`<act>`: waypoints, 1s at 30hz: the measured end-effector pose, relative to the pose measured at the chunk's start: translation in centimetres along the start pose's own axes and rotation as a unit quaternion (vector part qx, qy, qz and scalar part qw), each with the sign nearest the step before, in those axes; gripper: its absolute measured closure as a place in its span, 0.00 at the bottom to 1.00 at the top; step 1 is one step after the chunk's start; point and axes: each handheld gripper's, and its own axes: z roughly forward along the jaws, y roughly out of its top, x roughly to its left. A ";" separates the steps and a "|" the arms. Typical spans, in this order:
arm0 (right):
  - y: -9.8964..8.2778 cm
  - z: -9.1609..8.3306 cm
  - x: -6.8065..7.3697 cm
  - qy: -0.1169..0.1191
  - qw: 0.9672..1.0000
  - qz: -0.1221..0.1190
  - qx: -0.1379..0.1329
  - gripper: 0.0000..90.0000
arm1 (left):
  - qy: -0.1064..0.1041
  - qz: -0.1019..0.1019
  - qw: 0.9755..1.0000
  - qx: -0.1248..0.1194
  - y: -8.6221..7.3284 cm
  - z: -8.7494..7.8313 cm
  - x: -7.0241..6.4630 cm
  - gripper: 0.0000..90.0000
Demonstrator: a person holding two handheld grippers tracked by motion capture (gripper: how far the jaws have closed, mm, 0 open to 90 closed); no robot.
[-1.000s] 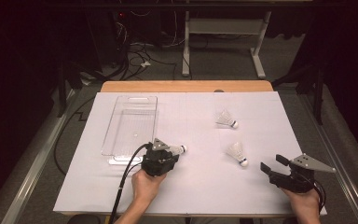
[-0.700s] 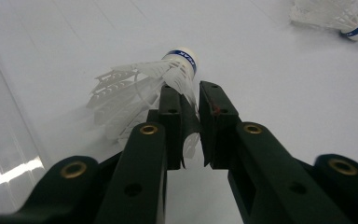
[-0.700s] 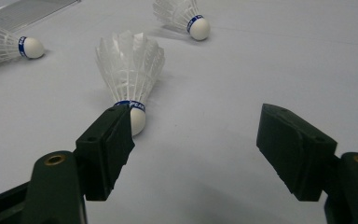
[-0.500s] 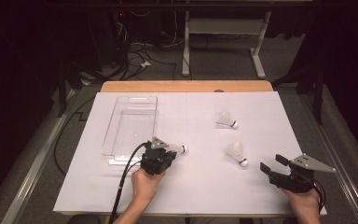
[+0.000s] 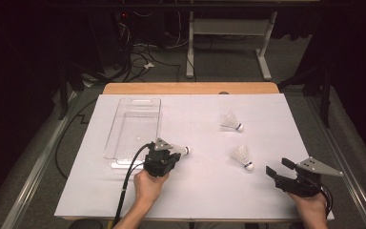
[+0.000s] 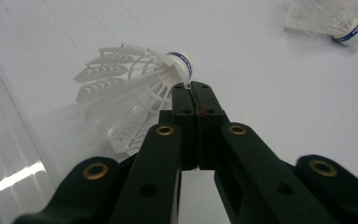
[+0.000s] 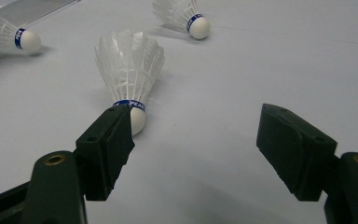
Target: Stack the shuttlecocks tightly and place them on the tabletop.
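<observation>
White paper covers the table (image 5: 124,200); the left gripper (image 6: 189,88) has just been closing and pinches a birdie (image 6: 130,88) near the tray (image 5: 133,124); the right gripper (image 7: 196,140) gapes wide; that thin pinch could slip.

Clear tray (image 6: 0,154): cut off at the left edge of the left gripper view. Far shuttlecock (image 6: 328,21): feathers cropped by the top edge. Gripped shuttlecock (image 5: 180,149): skirt mostly hidden under the left gripper (image 5: 164,160) in the high view; blue band lettering (image 6: 182,63) too small to read.
</observation>
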 end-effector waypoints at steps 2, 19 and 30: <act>0.0 0.0 0.0 0.000 1.000 -0.001 0.000 0.30 | 0.000 0.002 1.000 0.001 0.3 -0.1 0.0 0.99; 0.0 0.0 0.0 0.002 1.000 -0.001 -0.001 0.30 | -0.004 0.002 1.000 0.003 2.6 -0.6 0.6 0.99; 0.0 0.0 0.0 0.003 1.000 -0.001 0.000 0.30 | 0.006 0.002 1.000 0.018 4.7 -0.4 1.5 0.99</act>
